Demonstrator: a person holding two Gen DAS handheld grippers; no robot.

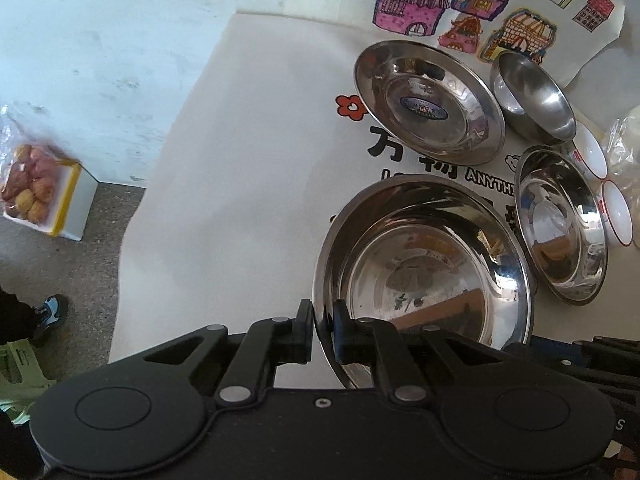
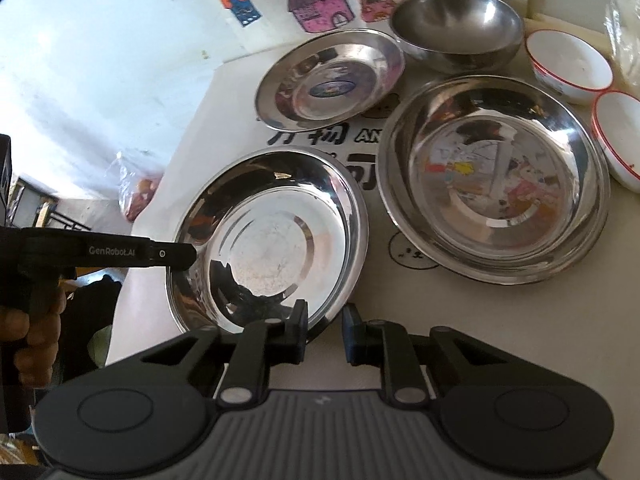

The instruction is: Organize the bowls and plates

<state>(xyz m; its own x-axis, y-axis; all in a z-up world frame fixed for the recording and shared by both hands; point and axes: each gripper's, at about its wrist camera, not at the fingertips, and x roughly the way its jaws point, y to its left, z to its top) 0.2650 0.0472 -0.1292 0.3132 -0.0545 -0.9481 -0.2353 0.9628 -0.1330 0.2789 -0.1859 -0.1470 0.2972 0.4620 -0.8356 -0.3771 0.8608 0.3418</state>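
My left gripper (image 1: 323,330) is shut on the near-left rim of a large steel plate (image 1: 424,268), which also shows in the right wrist view (image 2: 268,240) with the left gripper (image 2: 176,255) at its left rim. My right gripper (image 2: 325,330) is open at that plate's near-right rim, which lies in the gap between its jaws. A second large steel plate (image 2: 492,172) lies to the right. Behind are a stickered steel plate (image 2: 332,80), a steel bowl (image 2: 456,32) and two white red-rimmed bowls (image 2: 568,64) (image 2: 620,140).
The dishes rest on a white printed cloth (image 1: 248,184) over a table. Painted house drawings (image 1: 460,0) lie at the back. A box of bagged fruit (image 1: 36,188) stands on the floor at left. A plastic bag (image 2: 624,24) lies at far right.
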